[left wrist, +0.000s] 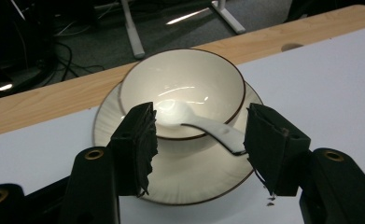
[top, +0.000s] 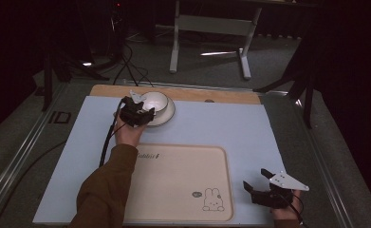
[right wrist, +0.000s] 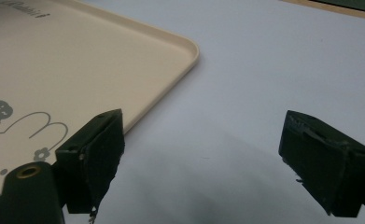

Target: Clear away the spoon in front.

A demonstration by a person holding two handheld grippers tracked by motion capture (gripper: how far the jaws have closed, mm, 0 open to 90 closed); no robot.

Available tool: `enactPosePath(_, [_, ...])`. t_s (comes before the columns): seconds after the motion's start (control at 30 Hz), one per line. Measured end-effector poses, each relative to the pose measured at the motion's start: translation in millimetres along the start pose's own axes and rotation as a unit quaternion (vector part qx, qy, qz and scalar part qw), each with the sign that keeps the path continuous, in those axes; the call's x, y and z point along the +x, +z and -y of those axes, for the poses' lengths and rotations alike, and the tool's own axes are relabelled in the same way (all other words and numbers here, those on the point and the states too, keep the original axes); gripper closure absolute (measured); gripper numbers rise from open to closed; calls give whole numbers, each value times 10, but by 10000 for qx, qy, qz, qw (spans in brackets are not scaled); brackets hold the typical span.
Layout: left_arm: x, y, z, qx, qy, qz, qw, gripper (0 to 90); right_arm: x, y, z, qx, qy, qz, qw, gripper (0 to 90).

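1. I'm holding my left gripper (left wrist: 199,140) spread wide at the near rim of the bowl (left wrist: 182,88), gripping nothing, jaws either side of the spoon (left wrist: 208,128) handle.
2. The bowl's sitting on a saucer (left wrist: 189,172) at the far edge of the table mat (top: 211,126).
3. My right gripper (right wrist: 201,163) is hanging open too, empty, just right of the rabbit tray (right wrist: 54,70).

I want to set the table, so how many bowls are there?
1. The bowl sits on a plate at the table's far edge, with a spoon in it, in front of the left gripper. None on the tray.
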State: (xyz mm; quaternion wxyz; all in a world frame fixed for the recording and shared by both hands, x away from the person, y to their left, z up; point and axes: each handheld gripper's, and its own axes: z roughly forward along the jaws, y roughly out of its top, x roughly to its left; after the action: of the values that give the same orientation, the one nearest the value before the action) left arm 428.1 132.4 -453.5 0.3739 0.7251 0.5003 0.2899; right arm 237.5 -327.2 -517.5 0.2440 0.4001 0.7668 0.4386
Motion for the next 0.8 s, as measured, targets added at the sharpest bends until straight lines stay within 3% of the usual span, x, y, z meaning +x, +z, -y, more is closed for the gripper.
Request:
enactPosePath(0.23, [-62,167,13,204,-93,95,9997,422,-1,-1,2,-11,-1,-15,10000,141])
enactPosePath(0.4, [-30,197,50,369,-53,-4,9993,444,-6,-7,2,-23,0,-14,10000,141])
enactPosePath(0.7, [175,130,153,404,-289,-143,9987,639,-3,1,2,13,-1,-15,10000,141])
enactPosePath(0.8, [171,145,160,423,-209,-136,9988,672,-3,7,2,19,-3,-12,10000,141])
